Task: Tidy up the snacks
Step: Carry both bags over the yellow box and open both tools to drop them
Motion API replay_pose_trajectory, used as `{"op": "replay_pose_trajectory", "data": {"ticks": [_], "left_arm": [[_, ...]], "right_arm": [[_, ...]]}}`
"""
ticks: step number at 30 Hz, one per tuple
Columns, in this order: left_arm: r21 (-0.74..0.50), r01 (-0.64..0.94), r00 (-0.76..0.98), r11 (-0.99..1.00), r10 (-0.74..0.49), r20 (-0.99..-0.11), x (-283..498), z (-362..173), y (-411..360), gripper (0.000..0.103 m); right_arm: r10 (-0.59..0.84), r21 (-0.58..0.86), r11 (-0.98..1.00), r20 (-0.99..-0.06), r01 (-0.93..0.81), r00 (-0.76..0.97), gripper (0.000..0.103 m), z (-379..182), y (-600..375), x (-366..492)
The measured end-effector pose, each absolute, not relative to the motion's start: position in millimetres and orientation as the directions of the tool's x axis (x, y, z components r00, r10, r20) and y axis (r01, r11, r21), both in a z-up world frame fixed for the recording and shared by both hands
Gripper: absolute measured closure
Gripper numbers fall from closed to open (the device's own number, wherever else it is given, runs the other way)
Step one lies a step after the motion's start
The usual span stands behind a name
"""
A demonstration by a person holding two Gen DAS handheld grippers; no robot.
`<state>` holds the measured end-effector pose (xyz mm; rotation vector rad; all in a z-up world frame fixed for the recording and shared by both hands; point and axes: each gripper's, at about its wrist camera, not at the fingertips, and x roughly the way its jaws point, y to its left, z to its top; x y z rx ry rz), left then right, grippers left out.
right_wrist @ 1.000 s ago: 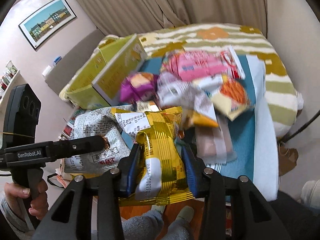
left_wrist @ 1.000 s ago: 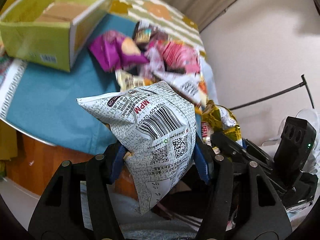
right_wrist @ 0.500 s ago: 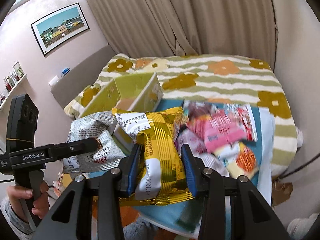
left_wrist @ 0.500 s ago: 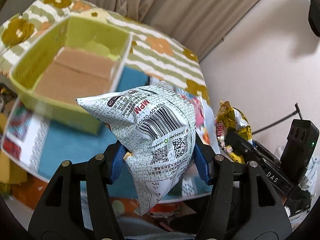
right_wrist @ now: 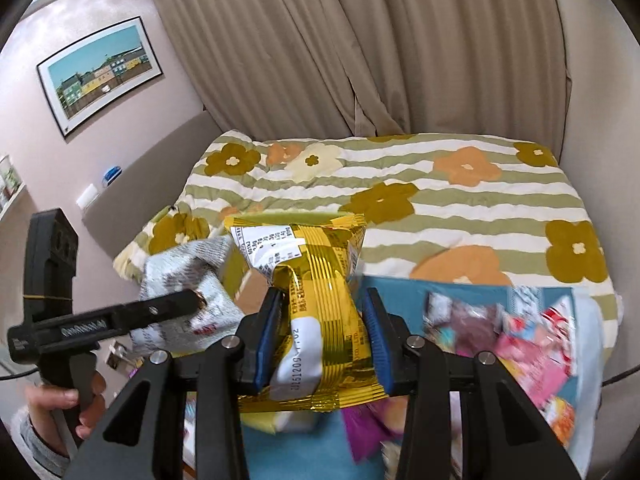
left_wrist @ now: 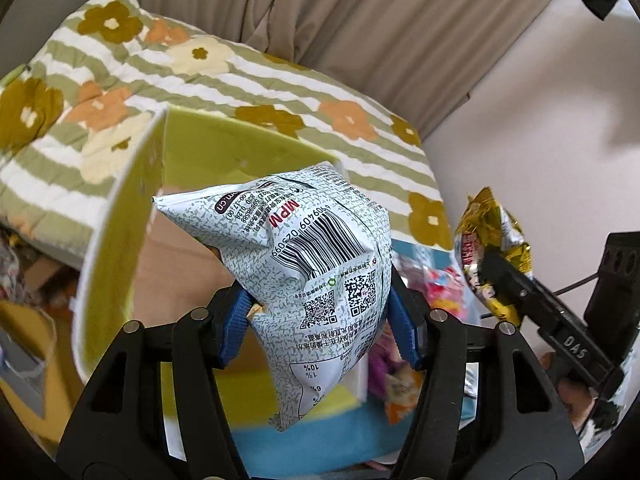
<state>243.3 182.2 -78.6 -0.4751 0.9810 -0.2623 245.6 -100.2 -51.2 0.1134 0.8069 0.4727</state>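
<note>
Both hands loaded: the left gripper (left_wrist: 320, 320) has its blue pads clamped on the grey speckled snack bag (left_wrist: 316, 264), which hangs over the open green box (left_wrist: 116, 248), while the right gripper (right_wrist: 322, 340) pinches the gold foil packet (right_wrist: 316, 312) at the box's near edge, with the loose snack pile (right_wrist: 516, 340) spread on the blue cloth's right side. Best, I'd say, to centre each bag over the brown box floor, lower it inside the walls, then release one at a time so neither catches the rim.

A white speckled snack bag (left_wrist: 320, 272) hangs mid-frame before the open yellow-green box (left_wrist: 132, 220); a gold bag (right_wrist: 320, 312) sits centre-frame.
</note>
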Motion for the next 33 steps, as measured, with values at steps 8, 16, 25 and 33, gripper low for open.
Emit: {"op": "replay_pose_trajectory", "data": {"ticks": [8, 16, 25, 33], "left_arm": [[-0.421, 0.012, 0.494, 0.907, -0.372, -0.786, 336, -126, 199, 0.046], [-0.328, 0.008, 0.42, 0.945, -0.301, -0.856, 376, -169, 194, 0.046], [-0.12, -0.032, 0.423, 0.992, -0.095, -0.901, 387, -180, 188, 0.0], [-0.081, -0.082, 0.458, 0.993, -0.034, -0.889, 343, -157, 200, 0.0]], "right_arm": [[0.374, 0.248, 0.925, -0.726, -0.288, 0.576, 0.066, -70, -45, 308], [0.361, 0.246, 0.929, -0.773, -0.277, 0.522, 0.066, -102, -25, 344], [0.374, 0.261, 0.92, -0.806, -0.291, 0.458, 0.066, -128, -21, 360], [0.363, 0.232, 0.918, -0.816, -0.321, 0.451, 0.066, -131, -13, 364]]}}
